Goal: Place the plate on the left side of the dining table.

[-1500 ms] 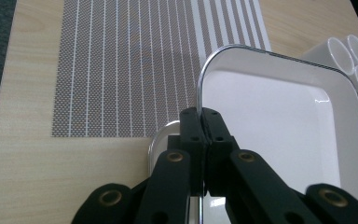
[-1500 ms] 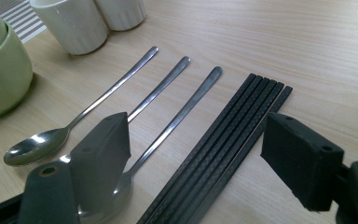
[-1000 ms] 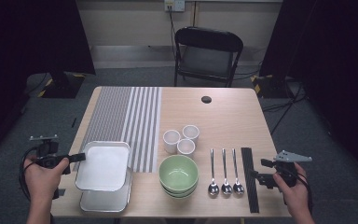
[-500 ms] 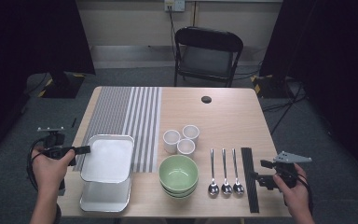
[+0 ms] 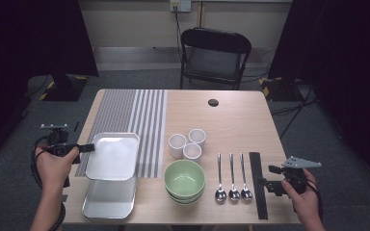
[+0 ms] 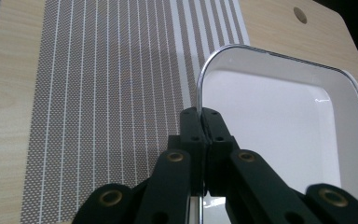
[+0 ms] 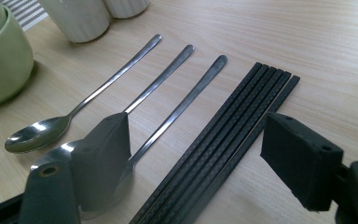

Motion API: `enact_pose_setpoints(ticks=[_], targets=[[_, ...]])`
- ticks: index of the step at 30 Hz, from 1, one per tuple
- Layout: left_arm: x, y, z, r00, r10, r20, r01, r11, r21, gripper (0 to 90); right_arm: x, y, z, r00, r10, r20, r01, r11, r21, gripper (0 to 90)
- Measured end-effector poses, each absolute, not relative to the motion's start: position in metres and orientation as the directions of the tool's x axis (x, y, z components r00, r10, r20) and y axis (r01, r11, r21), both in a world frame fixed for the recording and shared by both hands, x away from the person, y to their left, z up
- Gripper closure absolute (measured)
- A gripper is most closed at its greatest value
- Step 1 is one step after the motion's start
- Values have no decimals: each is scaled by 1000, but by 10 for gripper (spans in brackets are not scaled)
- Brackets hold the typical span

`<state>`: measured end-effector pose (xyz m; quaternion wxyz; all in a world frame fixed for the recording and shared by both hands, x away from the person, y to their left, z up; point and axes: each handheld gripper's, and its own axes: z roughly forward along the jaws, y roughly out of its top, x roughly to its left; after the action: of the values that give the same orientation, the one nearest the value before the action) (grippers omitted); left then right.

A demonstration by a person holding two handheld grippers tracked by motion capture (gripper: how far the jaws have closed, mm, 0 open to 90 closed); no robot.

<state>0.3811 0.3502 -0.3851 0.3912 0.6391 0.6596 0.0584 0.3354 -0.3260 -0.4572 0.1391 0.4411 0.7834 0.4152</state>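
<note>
Over striped mat (image 5: 139,120), gripper-held tray (image 5: 113,156)

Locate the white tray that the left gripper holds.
In the high view the white tray sits at the table's left, clamped at its left rim by the left gripper, overlapping the striped placemat above a second tray.

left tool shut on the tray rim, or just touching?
Shut on it. In the left gripper view the left tool has both jaws pressed together over the white tray's thin metal rim, no gap showing.

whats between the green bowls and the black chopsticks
Three spoons lie side by side between the green bowls and the chopsticks, seen in the high view and the right gripper view.
</note>
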Motion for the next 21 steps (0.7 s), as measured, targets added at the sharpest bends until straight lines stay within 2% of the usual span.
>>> enact_pose_setpoints(ticks=[21], targets=[[402,344,-386,106,892,-440,819,172,547,893,336,-325,-458,-574,805,150,576,267,772,229]])
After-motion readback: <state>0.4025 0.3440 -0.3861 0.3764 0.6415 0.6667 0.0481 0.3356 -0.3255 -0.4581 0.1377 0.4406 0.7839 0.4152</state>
